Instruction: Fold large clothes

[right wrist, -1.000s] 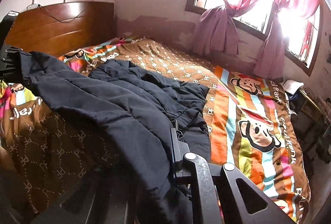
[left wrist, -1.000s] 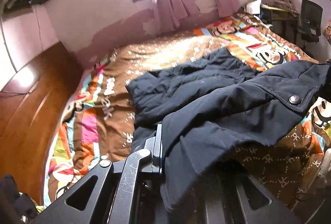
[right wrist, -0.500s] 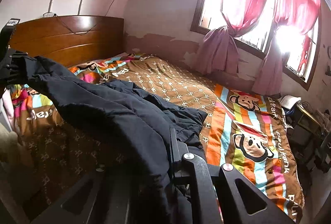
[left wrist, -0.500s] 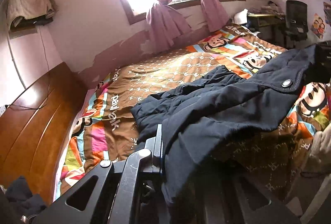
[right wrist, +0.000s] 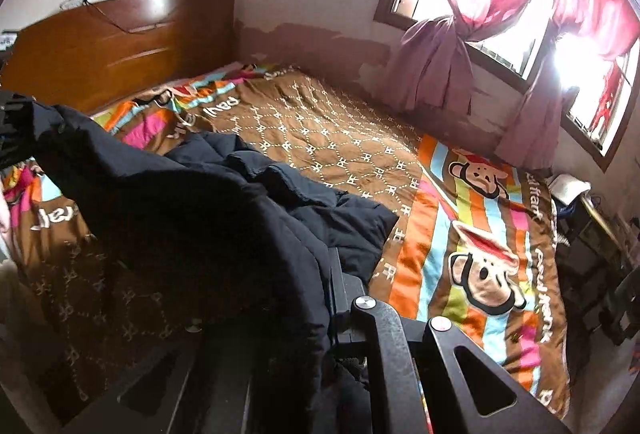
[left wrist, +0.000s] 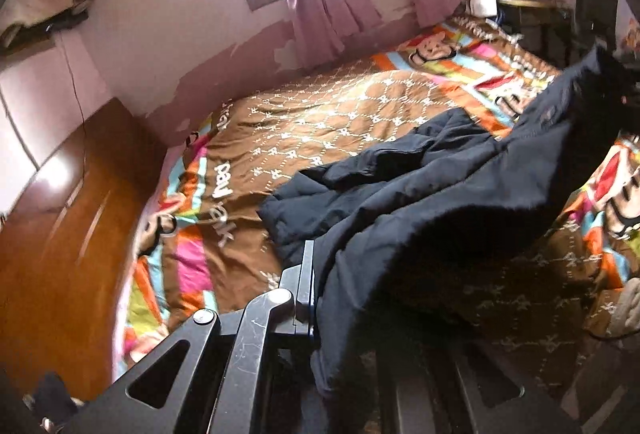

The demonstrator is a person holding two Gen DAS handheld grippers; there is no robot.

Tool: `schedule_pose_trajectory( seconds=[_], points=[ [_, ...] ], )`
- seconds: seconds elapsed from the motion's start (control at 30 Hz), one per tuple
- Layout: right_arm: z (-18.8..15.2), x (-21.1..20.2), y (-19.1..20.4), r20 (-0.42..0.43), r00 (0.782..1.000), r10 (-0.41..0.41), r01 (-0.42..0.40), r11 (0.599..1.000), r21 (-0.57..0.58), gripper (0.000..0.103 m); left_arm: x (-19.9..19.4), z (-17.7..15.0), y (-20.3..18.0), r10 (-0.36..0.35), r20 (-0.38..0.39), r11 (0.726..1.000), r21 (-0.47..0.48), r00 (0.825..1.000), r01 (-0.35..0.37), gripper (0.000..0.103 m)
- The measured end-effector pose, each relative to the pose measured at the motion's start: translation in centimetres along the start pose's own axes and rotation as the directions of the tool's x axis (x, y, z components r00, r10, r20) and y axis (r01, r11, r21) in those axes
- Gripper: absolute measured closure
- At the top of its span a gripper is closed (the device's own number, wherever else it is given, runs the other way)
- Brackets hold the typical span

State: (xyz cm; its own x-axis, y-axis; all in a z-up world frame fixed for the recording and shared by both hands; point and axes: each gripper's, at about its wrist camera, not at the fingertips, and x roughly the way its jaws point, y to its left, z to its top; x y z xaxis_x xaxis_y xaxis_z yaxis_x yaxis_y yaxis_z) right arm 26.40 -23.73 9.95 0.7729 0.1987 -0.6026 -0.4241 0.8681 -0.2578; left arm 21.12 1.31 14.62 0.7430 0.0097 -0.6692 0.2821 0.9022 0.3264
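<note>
I see a dark navy jacket [left wrist: 420,201], plain and matte, filling the centre and lower right of the left wrist view. Under it the bedspread [left wrist: 340,121] is brown with a white lattice of small letter marks, edged in stripes of orange, pink, light blue, lime green and white; in the right wrist view, lower right, it carries 2 cartoon monkey faces in brown and cream with red caps. The headboard [right wrist: 120,45], upper left there, is glossy reddish-brown wood. The curtains [right wrist: 436,69] are mauve below and bright pink-red near the glare. The walls [left wrist: 168,33] look pale pink with darker peeled patches. My left gripper [left wrist: 310,298] is black.
</note>
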Motion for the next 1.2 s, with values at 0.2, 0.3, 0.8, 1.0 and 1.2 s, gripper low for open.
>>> schedule_pose_trajectory(
  seconds=[0.2,0.3,0.8,1.0,1.2],
  points=[
    [4.1,3.9,-1.9,-0.015,1.0,-0.02,0.02,1.0,-0.008,0.096,3.6,3.3,1.9,0.019,-0.064,1.0,0.024,0.998,-0.018,0.096],
    [5.3,6.0,-2.7,-0.019,0.999,-0.027,0.026,1.0,-0.012,0.096,5.8,4.2,2.5,0.03,-0.071,0.999,0.039,0.997,-0.028,0.096],
    [7.3,20.8,-5.9,-0.079,0.997,-0.015,0.017,1.0,0.02,0.095,21.0,6.2,5.5,-0.007,-0.097,1.0,-0.018,0.995,0.005,0.096],
    [6.3,25.9,-6.5,-0.11,0.994,0.006,-0.003,0.999,0.033,0.094,25.6,6.1,6.2,-0.069,-0.12,0.997,-0.044,0.99,0.064,0.094],
    [5.3,29.2,-6.7,-0.132,0.991,0.031,-0.026,0.999,0.034,0.092,27.1,5.9,6.9,-0.091,-0.114,0.994,-0.076,0.989,0.083,0.086]
  ],
)
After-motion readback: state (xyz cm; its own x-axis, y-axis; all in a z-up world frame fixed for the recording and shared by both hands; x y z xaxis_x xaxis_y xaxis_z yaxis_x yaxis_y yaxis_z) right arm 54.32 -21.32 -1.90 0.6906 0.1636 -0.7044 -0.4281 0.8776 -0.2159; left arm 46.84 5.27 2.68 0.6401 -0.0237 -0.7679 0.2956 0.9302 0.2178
